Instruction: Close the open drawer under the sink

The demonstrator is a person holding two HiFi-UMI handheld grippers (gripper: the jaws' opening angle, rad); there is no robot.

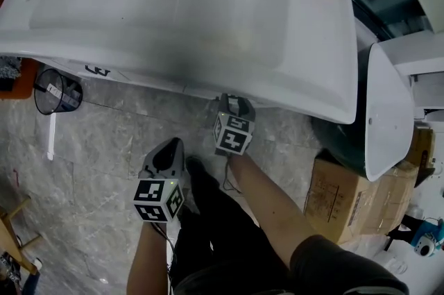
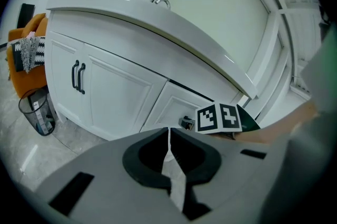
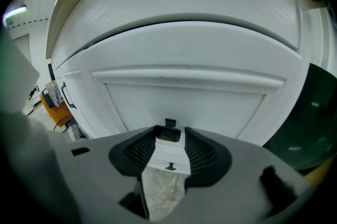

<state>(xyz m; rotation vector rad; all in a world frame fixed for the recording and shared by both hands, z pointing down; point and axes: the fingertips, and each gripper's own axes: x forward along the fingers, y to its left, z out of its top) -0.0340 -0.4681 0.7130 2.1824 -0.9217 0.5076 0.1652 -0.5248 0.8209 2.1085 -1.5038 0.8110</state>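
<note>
At frame centre the right claw (image 3: 169, 136), spread, faces the drawer (image 3: 184, 99), apparently nearly shut; left claw (image 2: 168, 133) pressed together.

Grey marble floor (image 1: 90, 148) under bin (image 1: 57, 92), cardboard box (image 1: 347, 200)

You stand on a grey marbled tile floor (image 1: 90, 148). At your left a black mesh wastebasket (image 1: 57, 91) sits on it, just beside an orange seat (image 1: 15, 84). At your right a cardboard box (image 1: 347, 200) rests on the floor. The light is even and soft.
</note>
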